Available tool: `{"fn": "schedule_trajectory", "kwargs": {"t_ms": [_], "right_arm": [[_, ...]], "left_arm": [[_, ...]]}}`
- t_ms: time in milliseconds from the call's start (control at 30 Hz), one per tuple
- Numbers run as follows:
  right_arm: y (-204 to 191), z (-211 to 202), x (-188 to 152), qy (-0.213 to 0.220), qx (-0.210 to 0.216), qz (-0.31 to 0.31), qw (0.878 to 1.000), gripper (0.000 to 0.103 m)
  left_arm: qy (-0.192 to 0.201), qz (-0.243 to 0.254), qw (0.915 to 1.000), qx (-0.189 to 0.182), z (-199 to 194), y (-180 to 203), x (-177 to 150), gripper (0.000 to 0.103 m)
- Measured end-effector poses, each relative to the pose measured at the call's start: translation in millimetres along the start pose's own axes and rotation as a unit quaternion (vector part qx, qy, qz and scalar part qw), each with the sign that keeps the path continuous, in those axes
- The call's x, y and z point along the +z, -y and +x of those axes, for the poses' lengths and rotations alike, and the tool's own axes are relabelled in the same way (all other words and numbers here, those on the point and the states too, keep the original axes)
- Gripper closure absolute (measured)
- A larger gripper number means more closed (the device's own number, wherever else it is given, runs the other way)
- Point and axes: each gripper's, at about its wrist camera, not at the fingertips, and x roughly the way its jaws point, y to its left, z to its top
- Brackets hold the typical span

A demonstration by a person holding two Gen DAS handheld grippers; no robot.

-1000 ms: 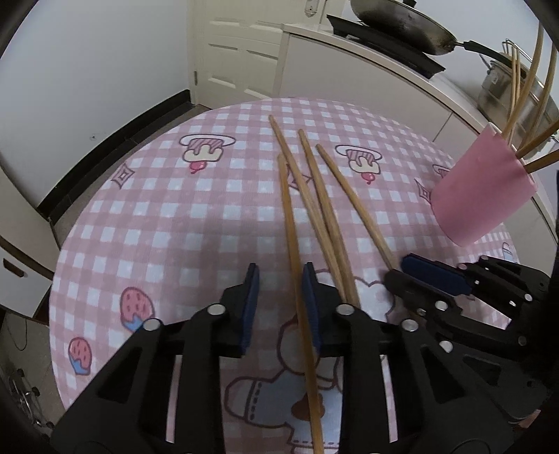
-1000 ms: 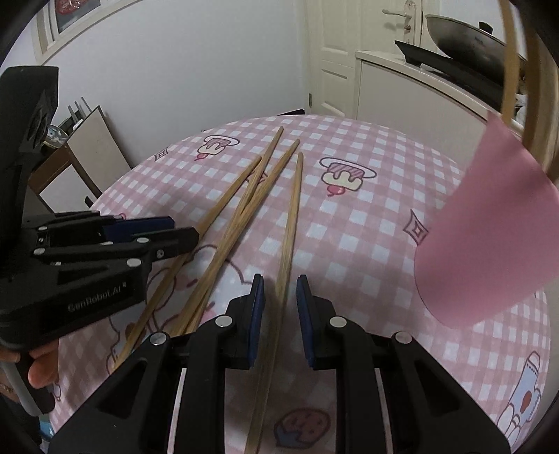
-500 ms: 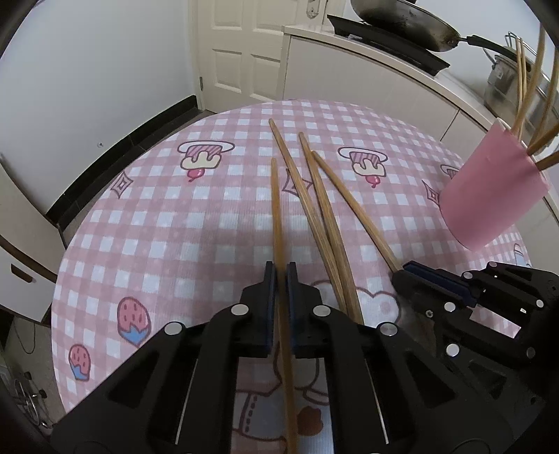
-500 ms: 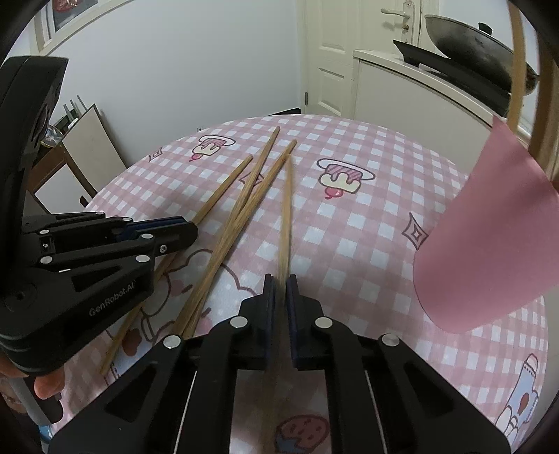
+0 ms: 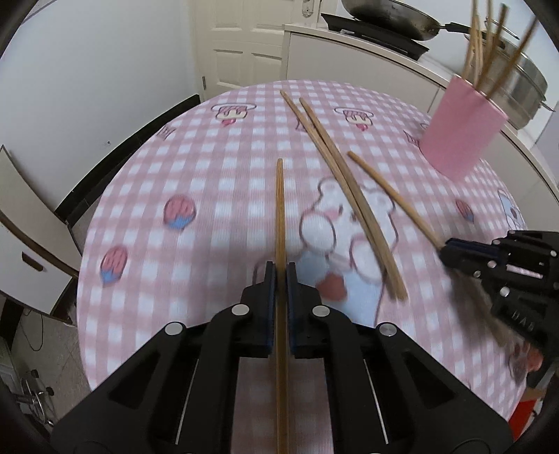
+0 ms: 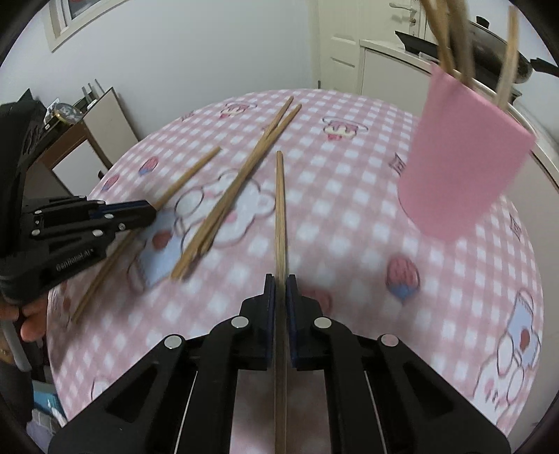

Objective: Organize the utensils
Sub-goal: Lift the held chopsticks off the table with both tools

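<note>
My left gripper (image 5: 280, 270) is shut on a wooden chopstick (image 5: 280, 213) that sticks out ahead of its pads above the tablecloth. My right gripper (image 6: 279, 283) is likewise shut on another chopstick (image 6: 280, 209). In the left wrist view the right gripper (image 5: 450, 246) shows at the right edge, holding its chopstick (image 5: 387, 192). In the right wrist view the left gripper (image 6: 148, 213) shows at the left, with its chopstick (image 6: 188, 176). Two more chopsticks (image 5: 335, 164) (image 6: 244, 178) lie crossed on the cloth. A pink cup (image 5: 461, 134) (image 6: 461, 160) holds several chopsticks.
The round table has a pink checked cloth (image 5: 195, 167) with cartoon prints. A white counter (image 5: 349, 52) with a black wok (image 5: 384, 17) and a steel pot (image 5: 527, 87) stands behind. A white door (image 5: 244, 42) is at the back, and a hand (image 6: 31, 321) grips the left tool.
Both grippers shut on a chopstick each, lifted them off the cloth and drew back from the table's far side. The two other chopsticks stayed on the cloth.
</note>
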Motion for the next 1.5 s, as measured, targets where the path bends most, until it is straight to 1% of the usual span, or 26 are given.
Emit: {"fn": "schedule_trajectory", "kwargs": {"t_ms": [133, 200, 233, 267, 367, 567, 633, 700, 767, 800, 933, 967, 1000, 1033, 1100, 1167, 1267, 1367, 1500], "right_arm": [[1.5, -12.1, -17.1, -0.014, -0.002, -0.005, 1.000, 0.098], [2.3, -14.2, -19.8, -0.016, -0.003, -0.004, 1.000, 0.097], [3.1, -14.0, -19.3, -0.016, -0.002, 0.000, 1.000, 0.097], [4.3, -13.2, -18.0, -0.016, -0.001, 0.002, 1.000, 0.097], [3.7, -7.3, -9.3, -0.014, -0.002, 0.002, 1.000, 0.097], [3.6, 11.6, 19.3, -0.015, -0.003, 0.005, 1.000, 0.097], [4.3, 17.5, 27.8, -0.019, -0.004, 0.005, 1.000, 0.096], [4.6, 20.9, 34.7, -0.019, -0.003, 0.006, 1.000, 0.096], [3.3, 24.2, 42.8, -0.018, -0.004, 0.004, 1.000, 0.096], [2.7, 25.1, 45.0, -0.018, -0.005, 0.003, 1.000, 0.096], [3.0, 32.1, 54.8, -0.020, -0.006, 0.005, 1.000, 0.096], [4.0, 33.8, 55.9, -0.022, -0.006, 0.005, 1.000, 0.096], [4.5, 36.3, 57.1, -0.024, -0.006, 0.005, 1.000, 0.096], [5.3, 36.7, 57.7, -0.023, -0.006, 0.005, 1.000, 0.096], [4.5, 37.9, 59.1, -0.023, -0.007, 0.002, 1.000, 0.096], [2.7, 37.8, 59.7, -0.022, -0.010, -0.004, 1.000, 0.098], [2.1, 35.0, 58.7, -0.018, -0.009, -0.006, 1.000, 0.099], [-0.1, 21.3, 57.8, -0.001, -0.004, -0.008, 1.000, 0.099], [-4.1, -11.2, 56.9, 0.030, 0.005, -0.016, 0.999, 0.099]], "left_arm": [[-0.005, 0.001, 1.0000, -0.008, -11.0, 2.5, -16.5, 0.097], [-0.005, -0.005, 0.9999, -0.010, -12.1, 2.5, -16.7, 0.097], [-0.006, -0.009, 0.9998, -0.017, -11.5, 2.6, -15.5, 0.097], [-0.009, -0.010, 0.9997, -0.021, -9.6, 3.3, -13.3, 0.096], [-0.013, -0.007, 0.9997, -0.019, -3.9, 6.6, -3.6, 0.096], [-0.029, -0.003, 0.9993, -0.024, 12.0, 7.9, 19.1, 0.094], [-0.035, 0.000, 0.9991, -0.024, 16.2, 7.6, 26.5, 0.091], [-0.040, -0.003, 0.9989, -0.025, 20.2, 7.1, 33.6, 0.079], [-0.043, -0.006, 0.9987, -0.029, 24.6, 6.6, 42.3, 0.071], [-0.043, -0.006, 0.9987, -0.026, 26.8, 6.5, 45.5, 0.071], [-0.040, 0.005, 0.9991, -0.016, 35.7, 8.5, 55.0, 0.072], [-0.037, 0.007, 0.9992, -0.013, 36.9, 9.3, 56.3, 0.074], [-0.034, 0.011, 0.9994, -0.005, 37.7, 10.2, 56.6, 0.078], [-0.030, 0.015, 0.9994, 0.001, 38.3, 11.1, 56.6, 0.081], [-0.025, 0.023, 0.9994, 0.003, 38.8, 12.6, 57.5, 0.095], [-0.024, 0.028, 0.9993, 0.001, 38.4, 14.6, 58.0, 0.097], [-0.021, 0.029, 0.9994, -0.001, 33.2, 15.1, 58.1, 0.098], [-0.002, 0.023, 0.9997, -0.005, 17.4, 13.5, 58.2, 0.098], [0.038, 0.019, 0.9990, -0.017, -20.0, 14.0, 61.8, 0.098]]}}
